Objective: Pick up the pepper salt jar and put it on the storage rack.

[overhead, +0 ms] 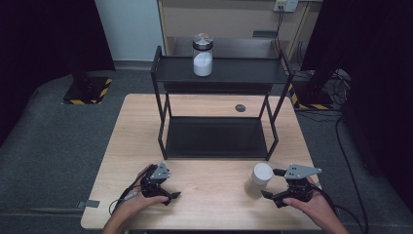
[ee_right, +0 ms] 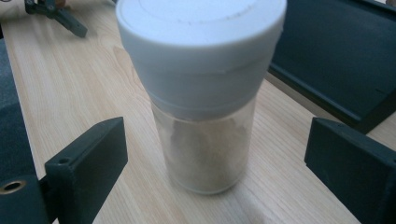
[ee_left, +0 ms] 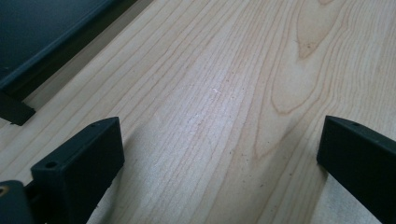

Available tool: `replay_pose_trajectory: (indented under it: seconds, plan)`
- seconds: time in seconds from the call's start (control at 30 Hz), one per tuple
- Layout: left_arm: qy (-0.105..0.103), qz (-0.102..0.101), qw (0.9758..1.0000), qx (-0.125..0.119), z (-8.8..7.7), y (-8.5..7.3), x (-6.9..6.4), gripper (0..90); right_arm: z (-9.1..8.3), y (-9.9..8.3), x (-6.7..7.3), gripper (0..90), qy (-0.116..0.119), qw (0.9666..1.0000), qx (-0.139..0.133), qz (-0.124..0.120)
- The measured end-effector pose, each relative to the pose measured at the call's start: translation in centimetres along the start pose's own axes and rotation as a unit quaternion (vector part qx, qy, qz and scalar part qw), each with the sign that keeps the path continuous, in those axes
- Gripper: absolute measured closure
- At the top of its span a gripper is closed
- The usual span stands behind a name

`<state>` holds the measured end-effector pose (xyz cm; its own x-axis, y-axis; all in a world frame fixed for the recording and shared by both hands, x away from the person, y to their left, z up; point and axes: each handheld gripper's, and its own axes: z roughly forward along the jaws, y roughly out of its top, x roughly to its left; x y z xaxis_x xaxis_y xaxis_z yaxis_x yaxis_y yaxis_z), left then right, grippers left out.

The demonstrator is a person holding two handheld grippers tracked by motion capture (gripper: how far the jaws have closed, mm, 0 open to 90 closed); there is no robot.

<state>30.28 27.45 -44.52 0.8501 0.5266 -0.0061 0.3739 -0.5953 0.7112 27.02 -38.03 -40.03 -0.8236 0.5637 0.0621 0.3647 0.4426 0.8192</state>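
Stood upright, long axis vertical, white cap up: shaker jar [overhead: 261, 178] near the bench's [overhead: 209, 195] front edge, ahead of the shelf rack [overhead: 216, 136]. Flanked, untouched, by wide right gripper [overhead: 275, 185]. Left gripper [overhead: 167, 191] wide over bare wood.

gripper: left gripper [ee_left: 219, 158] sits low over the table, jaws spread wide apart, nothing between them
table: light wood table [ee_left: 224, 84], grain running diagonally, a knot pattern toward the upper right
rack: corner of a black rack [ee_left: 42, 42] at upper left, its foot on the wood
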Motion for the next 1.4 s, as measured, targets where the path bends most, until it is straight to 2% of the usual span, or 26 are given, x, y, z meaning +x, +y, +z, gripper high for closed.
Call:
replay_pose_trajectory:
  seconds: [0.33, 0.53, 1.1, 1.4]
  plan:
    - [0.000, 0.000, 1.0000, 0.000, 0.0, 0.0, 0.0, 0.0, 0.6, 0.4, 0.4, 6.5, 0.001, 0.9998, -0.020, -0.004]
    - [-0.001, 0.001, 1.0000, 0.000, 0.0, 0.0, 0.0, 0.0, 1.1, 0.4, 0.8, 12.3, -0.003, 0.9996, -0.026, -0.009]
    - [-0.001, 0.001, 1.0000, 0.000, 0.0, 0.0, 0.0, 0.0, 1.7, -0.3, 0.9, 25.9, -0.001, 0.9982, -0.060, 0.002]
    - [-0.001, 0.001, 1.0000, 0.000, 0.0, 0.0, 0.0, 0.0, 1.9, -1.0, 1.3, 34.4, -0.012, 0.9972, -0.074, -0.002]
